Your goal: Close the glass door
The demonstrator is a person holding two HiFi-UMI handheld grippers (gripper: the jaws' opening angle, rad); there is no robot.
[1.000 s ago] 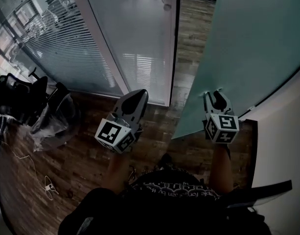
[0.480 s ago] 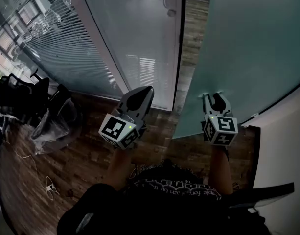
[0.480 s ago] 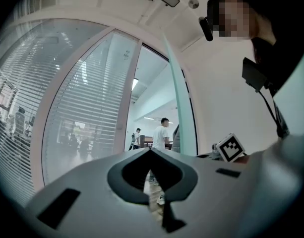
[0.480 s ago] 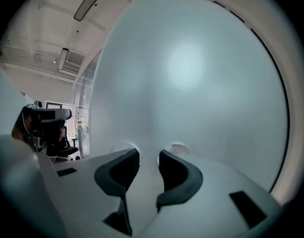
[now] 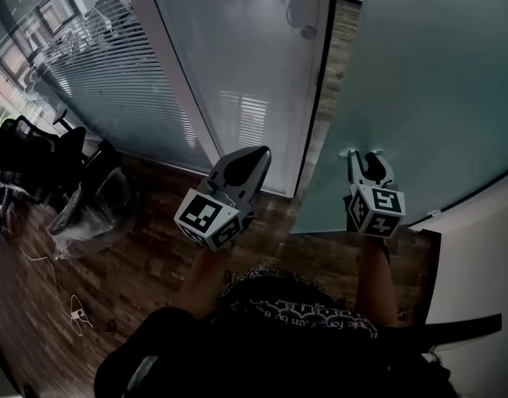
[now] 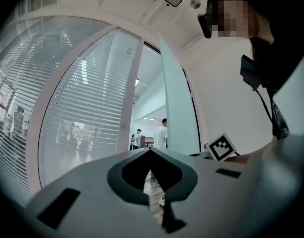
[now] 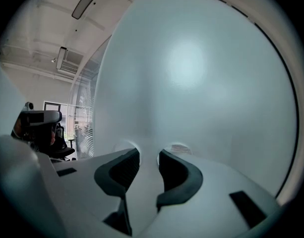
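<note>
The frosted glass door (image 5: 436,81) stands ajar on the right, its free edge close to the dark door frame (image 5: 316,98). My right gripper (image 5: 365,157) is open by a narrow gap, and its fingertips rest against the door's face low down. In the right gripper view the door (image 7: 191,73) fills the picture beyond my right gripper (image 7: 148,155). My left gripper (image 5: 258,154) is shut on nothing and points at the gap beside the frame. The left gripper view shows my left gripper (image 6: 151,151), the door's edge (image 6: 176,113) and the opening beside it.
A fixed glass wall with blinds (image 5: 237,56) runs left of the frame. Office chairs (image 5: 30,156) and a bin with a clear bag (image 5: 92,201) stand at the left, and a white cable (image 5: 75,313) lies on the wood floor. A white wall (image 5: 477,255) bounds the right. People (image 6: 161,133) stand beyond the doorway.
The gap between the door's edge and the frame has narrowed. Both grippers have moved forward, the right one staying against the glass.
</note>
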